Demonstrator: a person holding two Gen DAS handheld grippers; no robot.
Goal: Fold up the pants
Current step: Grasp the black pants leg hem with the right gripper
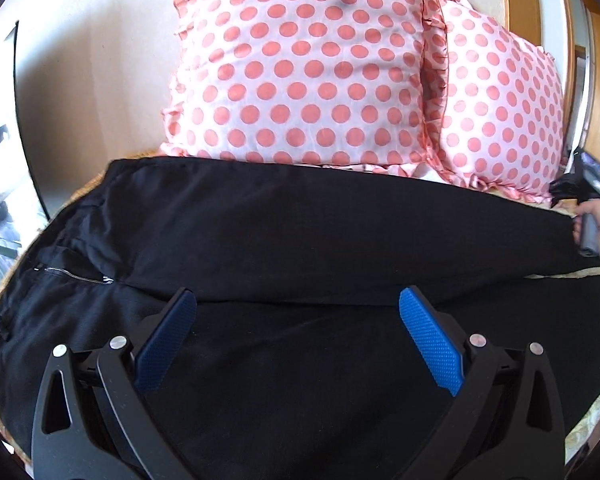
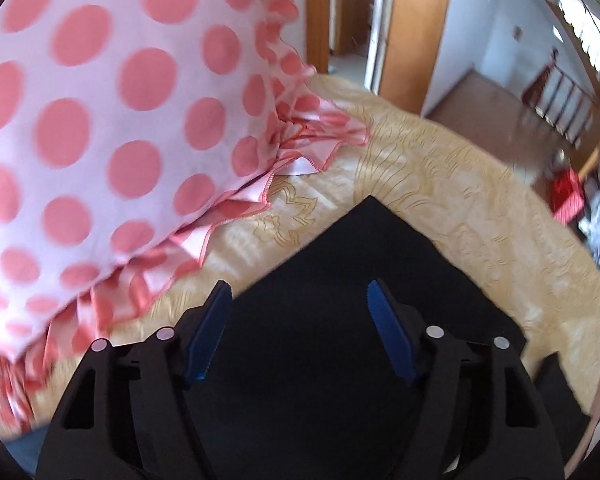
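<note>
Black pants (image 1: 300, 240) lie spread across the bed, zipper and waist at the left, legs running right. My left gripper (image 1: 296, 300) is open and empty above the near leg, around its middle. My right gripper (image 2: 298, 292) is open and empty above the leg end (image 2: 376, 236), whose hem corner points away from me. In the left wrist view the right gripper (image 1: 584, 192) shows at the far right in a hand, at the far leg's end.
Two pink polka-dot pillows (image 1: 300, 64) (image 1: 504, 108) lean at the head of the bed, just behind the pants; one (image 2: 100, 112) is close at the left of my right gripper. A yellow patterned bedspread (image 2: 460, 184) lies under the pants. A doorway and room floor lie beyond.
</note>
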